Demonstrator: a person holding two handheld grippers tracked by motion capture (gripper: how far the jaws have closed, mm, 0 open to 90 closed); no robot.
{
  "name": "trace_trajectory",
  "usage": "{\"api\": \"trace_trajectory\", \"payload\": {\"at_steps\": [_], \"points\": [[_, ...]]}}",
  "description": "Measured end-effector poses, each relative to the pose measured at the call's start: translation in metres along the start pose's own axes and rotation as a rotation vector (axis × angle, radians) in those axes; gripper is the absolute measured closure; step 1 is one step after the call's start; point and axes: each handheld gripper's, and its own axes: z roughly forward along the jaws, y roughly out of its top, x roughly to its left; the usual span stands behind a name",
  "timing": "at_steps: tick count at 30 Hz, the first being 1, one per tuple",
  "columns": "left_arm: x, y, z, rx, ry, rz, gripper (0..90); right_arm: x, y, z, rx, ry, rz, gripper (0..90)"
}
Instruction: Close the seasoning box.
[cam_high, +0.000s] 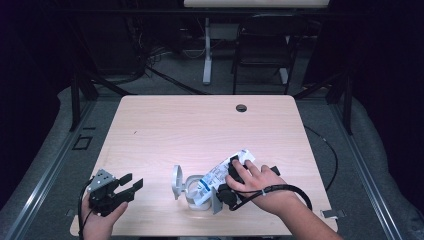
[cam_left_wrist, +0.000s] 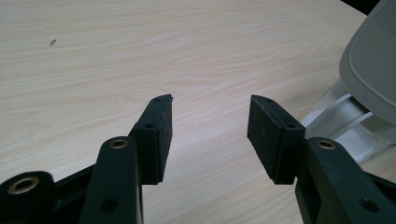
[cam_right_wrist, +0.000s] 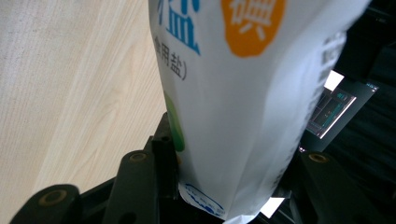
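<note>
The table (cam_high: 200, 125) is surfaced in pale, matt wood-grain laminate. The bag (cam_right_wrist: 243, 93) is made of smooth, slightly glossy white plastic film with printed colours. Matt black, finely rough pads (cam_left_wrist: 161, 135) are seen on the left gripper (cam_left_wrist: 210, 135). The container (cam_left_wrist: 373, 60) is formed of smooth grey-white plastic.

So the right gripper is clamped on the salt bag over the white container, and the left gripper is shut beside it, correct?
Not quite: the left gripper is open, jaws apart with nothing between them, as the left gripper view shows. The right gripper does clamp the salt bag over the white container.
</note>
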Motion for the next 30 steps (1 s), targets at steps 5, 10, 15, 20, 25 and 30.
{"api": "trace_trajectory", "payload": {"at_steps": [5, 10, 15, 20, 25, 30], "points": [[0.0002, 0.0, -0.0001, 0.0, 0.0, 0.001, 50.6, 0.0001, 0.0, 0.0001, 0.001, -0.001, -0.001, 56.8], [0.0002, -0.0001, 0.0002, 0.0, -0.001, 0.0, 50.6, 0.0004, 0.0002, 0.0001, 0.003, -0.003, -0.004, 57.0], [0.0016, 0.0, -0.0006, 0.008, 0.0, 0.0, 50.6, 0.0003, 0.0007, -0.0003, 0.012, -0.006, -0.007, 57.0], [0.0016, -0.0002, -0.0003, 0.008, -0.001, -0.001, 50.6, 0.0, 0.0006, -0.0001, 0.011, -0.008, -0.009, 57.2], [0.0015, -0.0003, -0.0001, 0.008, 0.0, 0.0, 50.6, 0.0002, 0.0006, 0.0005, 0.006, -0.008, -0.007, 57.3], [0.0014, -0.0003, 0.0, 0.008, -0.001, 0.001, 50.6, 0.0, 0.0006, 0.0007, 0.003, -0.01, -0.008, 57.5]]}}
